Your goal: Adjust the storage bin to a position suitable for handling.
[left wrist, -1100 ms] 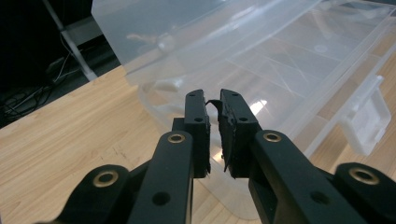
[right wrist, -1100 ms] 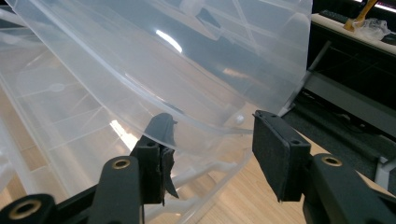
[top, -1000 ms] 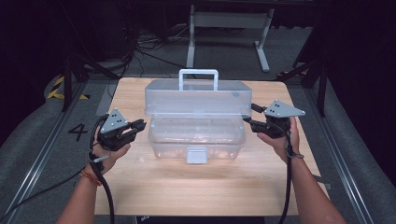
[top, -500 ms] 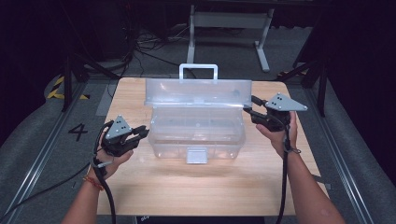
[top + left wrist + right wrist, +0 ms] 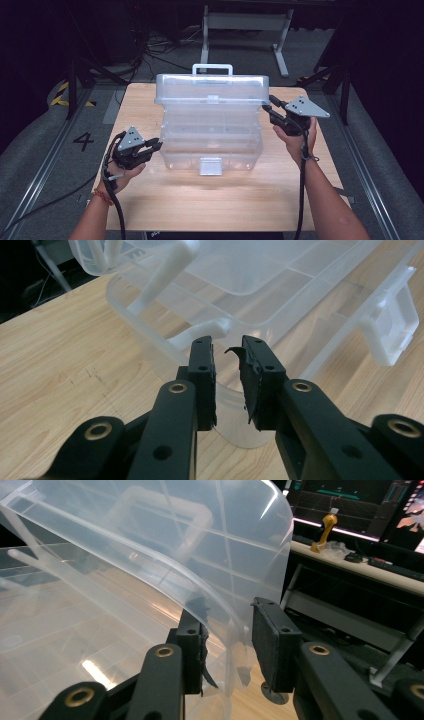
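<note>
With the clear box (image 5: 210, 135) mid-table, the right gripper (image 5: 274, 111), jaws closing but not yet pinching, straddled the raised lid's (image 5: 212, 90) right edge; the left gripper (image 5: 152, 146), narrowly parted and empty, should have steadied the base.

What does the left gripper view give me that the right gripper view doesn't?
Left gripper view: the front latch of the box and the left gripper, jaws slightly apart at its corner. Right gripper view: the right gripper, whose jaws have just been closing with the raised lid's edge between them, and screens behind. Both: the clear box, its handle, the wooden table.
</note>
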`<move>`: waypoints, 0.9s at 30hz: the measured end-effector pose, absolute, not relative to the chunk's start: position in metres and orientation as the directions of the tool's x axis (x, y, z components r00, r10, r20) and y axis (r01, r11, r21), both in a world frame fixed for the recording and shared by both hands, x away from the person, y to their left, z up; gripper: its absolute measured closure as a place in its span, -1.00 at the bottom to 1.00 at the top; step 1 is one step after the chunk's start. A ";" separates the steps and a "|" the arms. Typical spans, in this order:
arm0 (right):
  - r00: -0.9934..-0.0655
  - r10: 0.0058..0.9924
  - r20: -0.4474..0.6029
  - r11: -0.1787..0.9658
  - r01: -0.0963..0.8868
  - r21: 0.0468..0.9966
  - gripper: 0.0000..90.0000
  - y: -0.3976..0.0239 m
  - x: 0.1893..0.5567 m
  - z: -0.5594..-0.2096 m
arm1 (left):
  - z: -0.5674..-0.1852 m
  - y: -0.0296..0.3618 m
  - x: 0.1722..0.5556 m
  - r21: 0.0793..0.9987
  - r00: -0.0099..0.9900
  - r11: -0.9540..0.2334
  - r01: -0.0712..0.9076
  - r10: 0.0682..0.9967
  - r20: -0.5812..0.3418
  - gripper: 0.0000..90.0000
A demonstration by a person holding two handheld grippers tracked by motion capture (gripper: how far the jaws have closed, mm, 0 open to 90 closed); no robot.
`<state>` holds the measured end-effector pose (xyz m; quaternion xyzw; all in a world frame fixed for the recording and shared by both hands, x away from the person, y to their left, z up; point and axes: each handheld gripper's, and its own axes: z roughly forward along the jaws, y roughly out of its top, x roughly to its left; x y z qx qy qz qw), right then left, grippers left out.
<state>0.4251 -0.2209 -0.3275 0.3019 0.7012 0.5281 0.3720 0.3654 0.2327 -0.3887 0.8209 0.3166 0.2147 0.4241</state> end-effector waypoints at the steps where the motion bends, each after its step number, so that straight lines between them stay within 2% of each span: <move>1: -0.539 0.819 -0.198 0.256 0.034 0.966 0.51 -0.221 0.426 -0.327 | -0.389 0.232 0.365 0.833 0.707 -0.439 0.338 0.702 0.083 0.69; 27: -0.484 0.857 -0.177 0.231 0.055 0.971 0.69 -0.215 0.438 -0.319 | -0.397 0.232 0.366 0.832 0.713 -0.435 0.344 0.697 0.069 0.65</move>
